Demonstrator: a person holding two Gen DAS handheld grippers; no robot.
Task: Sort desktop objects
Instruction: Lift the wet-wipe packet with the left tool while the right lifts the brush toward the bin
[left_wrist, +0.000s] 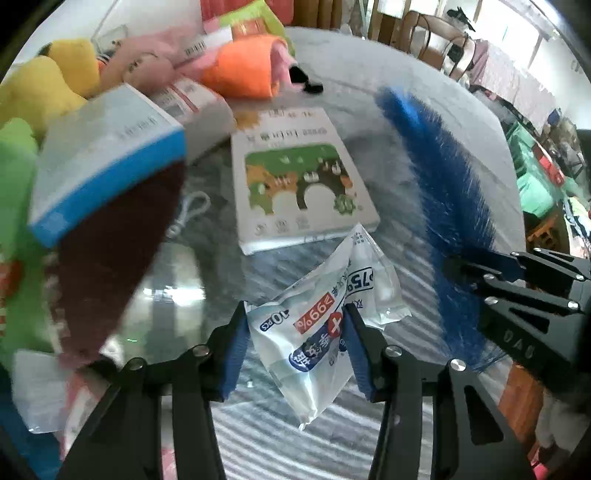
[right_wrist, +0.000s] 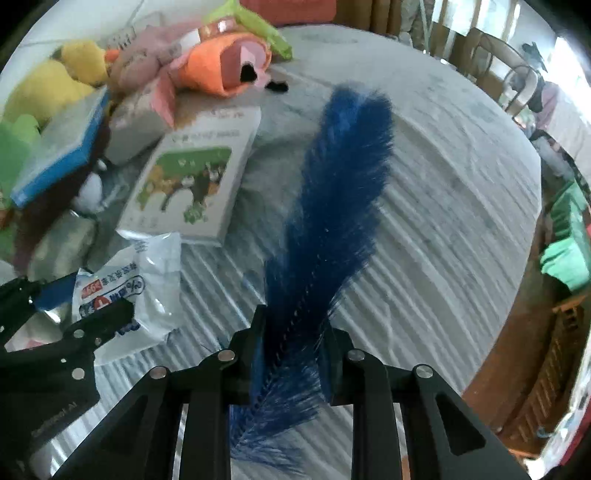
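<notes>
Plush toys: heaped far left, yellow, pink, orange.
Blue-edged box: left, tilted, beside the toys.
Book: flat, centre, far of the packet.
Left gripper: clamped on wipes packet, near centre.
Right gripper: closed around blue feather, right, over striped cloth.

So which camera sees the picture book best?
The left wrist view: the picture book lies near the middle, its whole cover showing. In the right wrist view the book sits off to the side, smaller and blurrier.
</notes>
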